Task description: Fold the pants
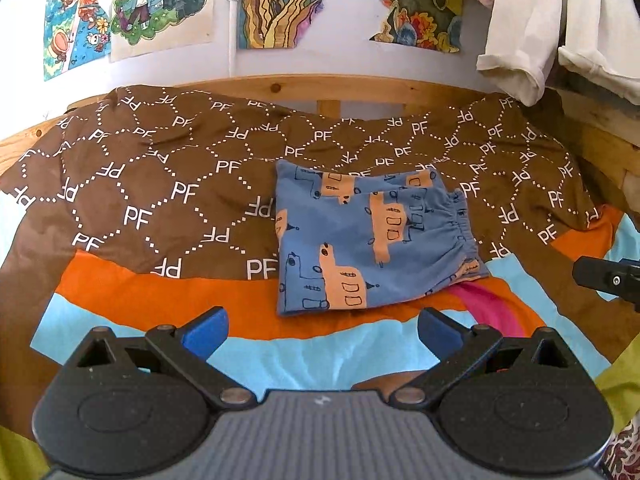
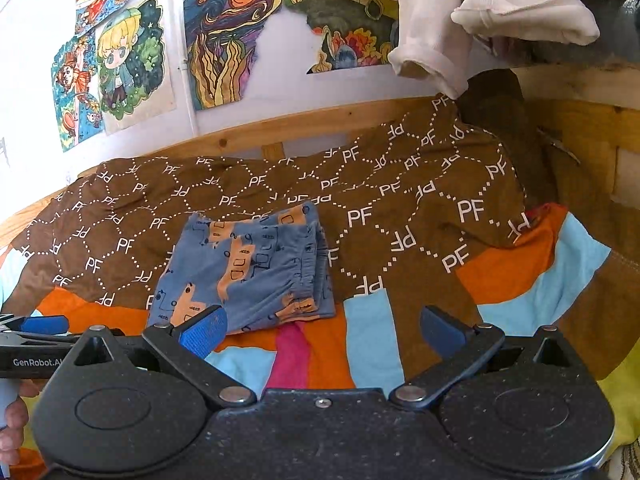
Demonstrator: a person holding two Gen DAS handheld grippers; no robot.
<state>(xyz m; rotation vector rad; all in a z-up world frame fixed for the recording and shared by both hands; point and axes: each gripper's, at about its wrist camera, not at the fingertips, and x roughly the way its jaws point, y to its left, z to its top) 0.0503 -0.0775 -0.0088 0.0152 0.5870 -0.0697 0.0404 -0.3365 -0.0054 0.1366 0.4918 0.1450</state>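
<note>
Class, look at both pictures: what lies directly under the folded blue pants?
The blue pants rest partly on the brown PF blanket and partly on the striped quilt. Where the blanket's edge runs beneath them is covered.

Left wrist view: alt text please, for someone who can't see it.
Folded blue pants with orange prints lie on a brown PF-patterned blanket, ahead of the open, empty left gripper. Drawings hang on the wall behind.

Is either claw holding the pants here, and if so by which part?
Nothing is held. The left claw and right claw are both open, and the folded pants lie free on the bedspread.
</note>
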